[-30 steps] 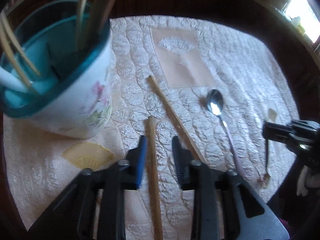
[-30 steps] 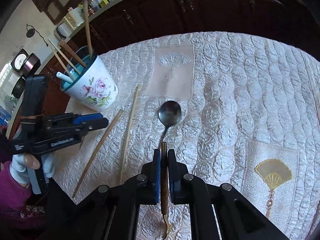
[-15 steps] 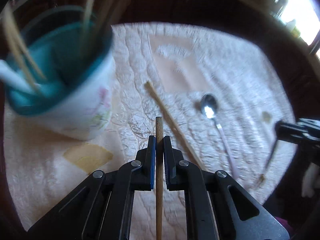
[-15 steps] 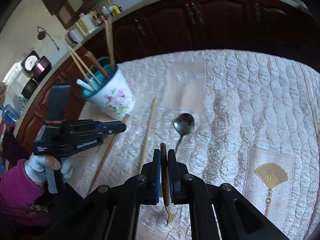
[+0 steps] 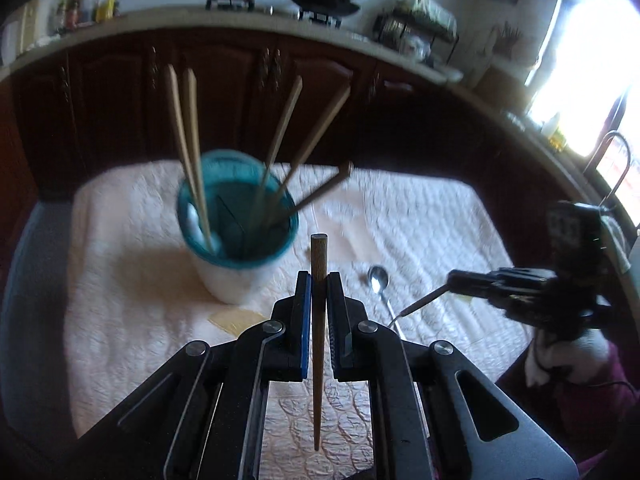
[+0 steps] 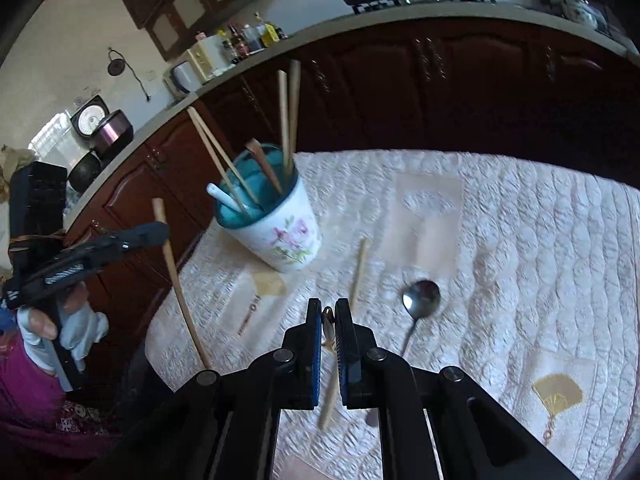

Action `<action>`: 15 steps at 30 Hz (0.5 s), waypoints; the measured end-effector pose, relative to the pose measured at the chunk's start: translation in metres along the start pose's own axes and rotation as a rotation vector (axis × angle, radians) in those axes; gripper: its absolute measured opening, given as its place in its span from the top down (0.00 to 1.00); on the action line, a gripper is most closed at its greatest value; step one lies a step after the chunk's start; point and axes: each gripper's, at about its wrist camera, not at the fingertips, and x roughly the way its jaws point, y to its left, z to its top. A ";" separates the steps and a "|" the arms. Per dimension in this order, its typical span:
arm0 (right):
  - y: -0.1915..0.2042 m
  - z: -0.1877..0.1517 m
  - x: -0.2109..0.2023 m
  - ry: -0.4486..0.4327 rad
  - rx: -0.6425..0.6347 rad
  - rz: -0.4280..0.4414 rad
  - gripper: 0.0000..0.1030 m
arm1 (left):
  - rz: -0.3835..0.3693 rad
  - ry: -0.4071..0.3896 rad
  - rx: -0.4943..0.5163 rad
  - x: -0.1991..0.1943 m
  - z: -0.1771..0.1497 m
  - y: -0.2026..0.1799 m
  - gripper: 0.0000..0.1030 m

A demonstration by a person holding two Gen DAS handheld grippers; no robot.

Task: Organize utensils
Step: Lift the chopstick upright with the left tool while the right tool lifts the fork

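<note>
Dark wooden cabinets (image 5: 240, 92) and a pale counter with pots and bottles stand behind a tabletop (image 5: 420, 216) covered by a white quilted cloth with fan embroidery. Toward its far left side stands a flowered cup (image 6: 280, 236) with a teal inside, holding several chopsticks (image 5: 188, 140) that lean out in different directions and a white-handled utensil (image 6: 224, 196).

The left tool (image 5: 319, 280) is clenched on a brown chopstick (image 5: 319, 320), gripped below its blunt upper end, which rises just above the pads; the thin end hangs down clear of the cloth. In the right wrist view this tool (image 6: 154, 234) sits left of the cup, held in a gloved hand (image 6: 60, 328).

The right tool (image 6: 328, 316) is clenched on a small fork (image 6: 328, 320) with a brownish handle, whose end shows between the pads. In the left wrist view the fork (image 5: 424, 300) slants down from that tool (image 5: 456, 278), off the cloth.

A second chopstick (image 6: 358, 276) lies on the cloth, right of the cup. Just to its right lies a metal spoon (image 6: 420, 300), bowl toward the cabinets.
</note>
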 end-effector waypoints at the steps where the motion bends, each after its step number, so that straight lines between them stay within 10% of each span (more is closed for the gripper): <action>1: 0.004 0.004 0.001 -0.004 -0.008 0.005 0.94 | -0.002 -0.016 -0.001 -0.008 0.005 0.000 0.94; 15: 0.066 0.082 -0.010 -0.122 -0.123 0.084 0.94 | 0.087 -0.261 0.007 -0.075 0.090 0.007 0.94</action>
